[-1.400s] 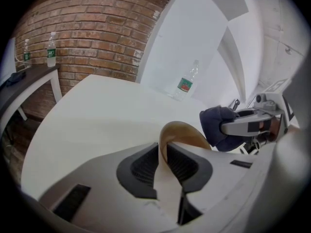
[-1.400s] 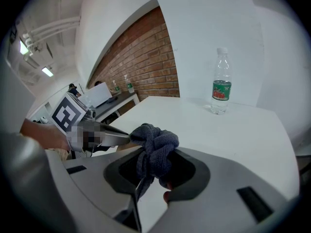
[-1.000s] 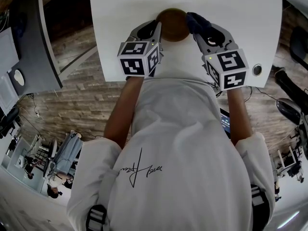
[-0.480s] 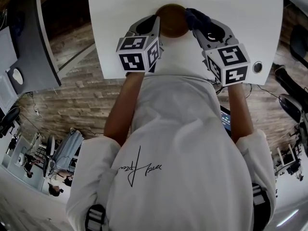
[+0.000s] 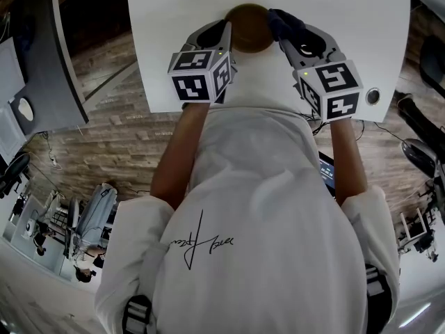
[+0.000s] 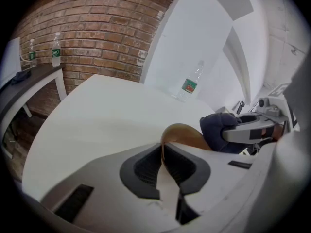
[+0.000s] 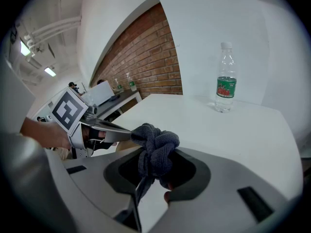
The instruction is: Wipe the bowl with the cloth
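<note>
Nearest, seen from the head view, is the person's white shirt (image 5: 257,207), with both bare forearms reaching out over the near edge of the white surface (image 5: 348,12). The left gripper (image 5: 227,37) is clenched on the near left rim of the brown bowl (image 5: 250,28); its own view shows the thin rim pinched between the two dark pads, with the bowl tipped up on edge beyond them. The right gripper (image 5: 281,33) is clamped on the dark blue cloth (image 5: 284,22), which bunches in a knotted wad between its jaws and hangs a little below them. The bowl is in the middle of the surface's near half, between the two grippers, and the cloth lies right against the bowl's right rim; whether it presses on the bowl cannot be made out. Farther out on the surface, well apart from the bowl, a clear plastic water bottle (image 7: 224,79) with a green and red label stands upright. Beyond the surface, to the left, runs a red brick wall (image 6: 97,33), with two more bottles (image 6: 56,50) standing on a dark shelf before it.
</note>
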Available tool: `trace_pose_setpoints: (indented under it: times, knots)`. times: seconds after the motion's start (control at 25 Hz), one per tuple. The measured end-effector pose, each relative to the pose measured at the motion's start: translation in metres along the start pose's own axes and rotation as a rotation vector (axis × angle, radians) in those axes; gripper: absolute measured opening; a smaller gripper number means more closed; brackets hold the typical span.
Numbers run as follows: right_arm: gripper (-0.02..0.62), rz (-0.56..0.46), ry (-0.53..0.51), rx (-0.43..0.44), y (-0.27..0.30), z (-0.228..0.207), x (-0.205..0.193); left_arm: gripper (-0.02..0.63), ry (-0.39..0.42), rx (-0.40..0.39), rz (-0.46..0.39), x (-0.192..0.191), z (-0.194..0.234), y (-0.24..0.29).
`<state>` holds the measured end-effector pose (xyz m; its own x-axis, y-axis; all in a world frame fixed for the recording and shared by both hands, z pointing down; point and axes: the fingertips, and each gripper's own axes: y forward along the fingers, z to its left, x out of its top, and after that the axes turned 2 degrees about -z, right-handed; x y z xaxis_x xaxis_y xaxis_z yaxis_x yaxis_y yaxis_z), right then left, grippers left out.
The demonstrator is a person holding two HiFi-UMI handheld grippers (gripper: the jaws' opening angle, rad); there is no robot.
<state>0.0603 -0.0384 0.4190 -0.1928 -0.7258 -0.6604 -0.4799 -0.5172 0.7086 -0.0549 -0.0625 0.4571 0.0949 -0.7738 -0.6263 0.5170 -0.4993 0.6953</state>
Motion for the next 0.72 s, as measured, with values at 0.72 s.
trace_pose_setpoints:
  times: [0.72]
  knots:
    - [0.104, 0.004, -0.034, 0.000, 0.0074, -0.0059, 0.0082, 0.008, 0.010, -0.003, 0.005, -0.0008, -0.0003, 0.0023]
